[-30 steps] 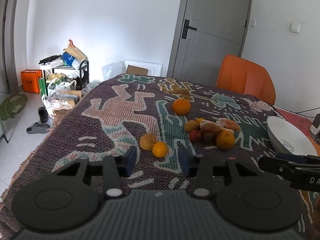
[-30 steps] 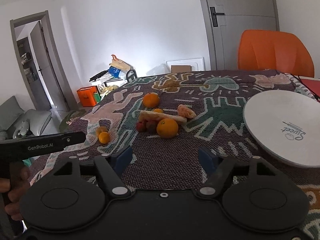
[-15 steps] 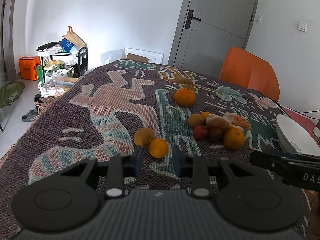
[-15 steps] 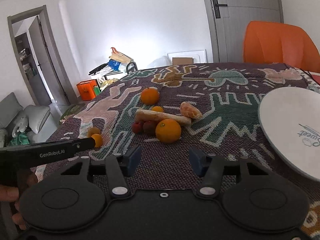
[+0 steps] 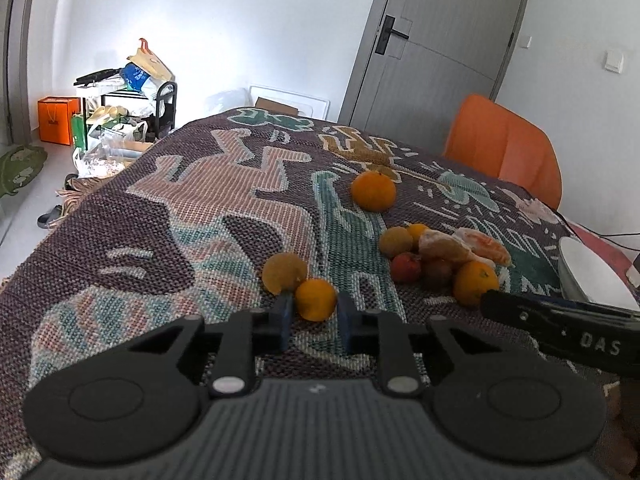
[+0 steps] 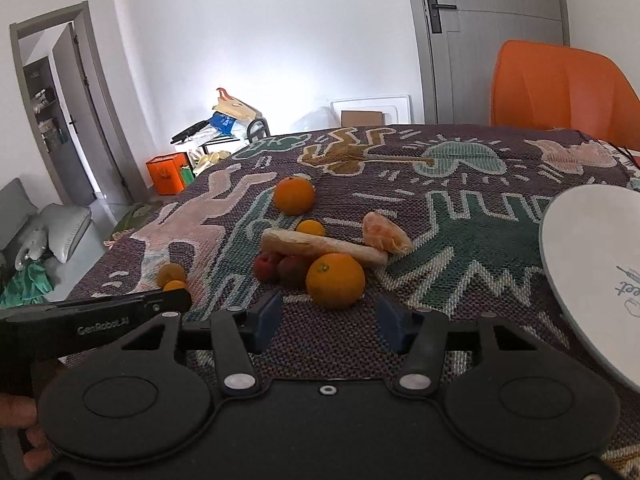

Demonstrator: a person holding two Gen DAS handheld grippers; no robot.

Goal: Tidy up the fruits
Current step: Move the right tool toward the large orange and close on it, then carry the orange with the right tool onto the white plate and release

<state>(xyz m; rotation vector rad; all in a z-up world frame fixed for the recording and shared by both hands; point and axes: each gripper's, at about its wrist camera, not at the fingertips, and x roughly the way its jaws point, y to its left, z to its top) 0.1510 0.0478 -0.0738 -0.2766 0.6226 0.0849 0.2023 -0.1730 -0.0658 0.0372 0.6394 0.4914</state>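
A: Since half a second ago, left gripper [image 5: 313, 317] advanced to the small tangerine [image 5: 315, 299]; blue fingers narrowed further and now flank it on both sides. Contact not resolvable.

B: Neighbouring fruit?

A: Dull yellow-brown fruit [image 5: 284, 273] touching the tangerine at its 10 o'clock. Large orange [image 5: 373, 191] alone, far at 12 o'clock.

B: Right side?

A: Right gripper [image 6: 329, 322] moved in, jaws wide, holding nothing, framing a big orange [image 6: 335, 280] without touching. Behind that orange: two red fruits [image 6: 266, 267], a pale elongated piece [image 6: 320, 245], peeled segments [image 6: 384, 233] at 1 o'clock, a small tangerine [image 6: 311, 227].

B: Surroundings?

A: White plate [image 6: 592, 264] at 3 o'clock on the patterned woven cloth [image 6: 480, 236]. Orange chair [image 6: 560, 92] beyond the table's far edge.
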